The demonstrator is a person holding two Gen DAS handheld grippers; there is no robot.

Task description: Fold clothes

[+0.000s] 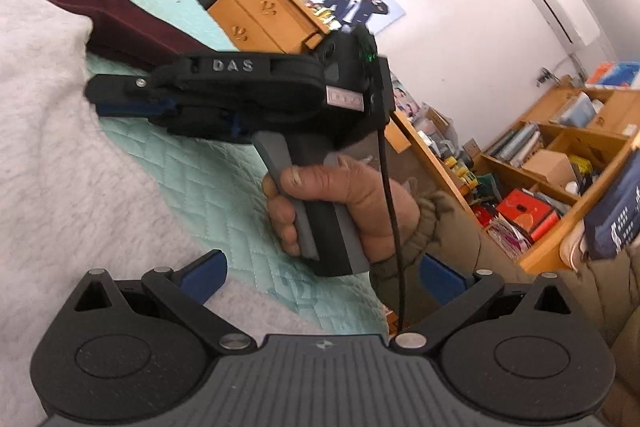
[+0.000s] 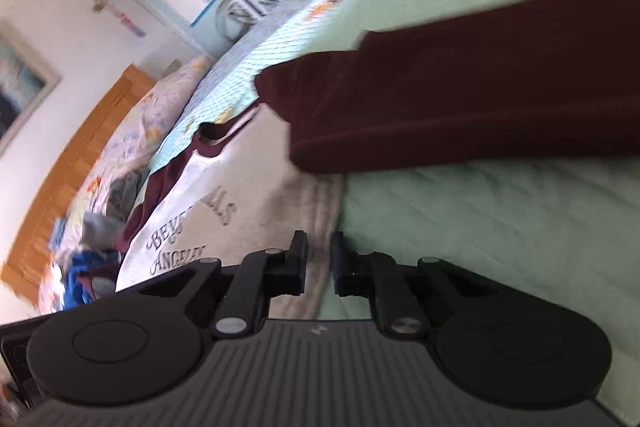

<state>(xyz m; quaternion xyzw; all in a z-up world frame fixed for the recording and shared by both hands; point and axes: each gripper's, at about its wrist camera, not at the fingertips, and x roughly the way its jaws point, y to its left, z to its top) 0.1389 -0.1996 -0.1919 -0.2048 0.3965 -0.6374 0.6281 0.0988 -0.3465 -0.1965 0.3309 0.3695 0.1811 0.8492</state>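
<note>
The left claw [image 1: 320,275] is released above the bed [image 1: 224,179]; it holds nothing. The right claw [image 2: 319,259] is nearly clenched over the white garment [image 2: 256,187]; a grasp I cannot tell.

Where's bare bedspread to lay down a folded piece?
The green quilt is bare right of the white sweatshirt, below the maroon sleeve; another patch lies beyond the sleeve. Crowded: clothes pile near the headboard.

A bed [image 2: 500,227] with a mint quilted cover carries a white fleece garment [image 1: 60,147] and a maroon sleeve [image 2: 480,99] lying across it
</note>
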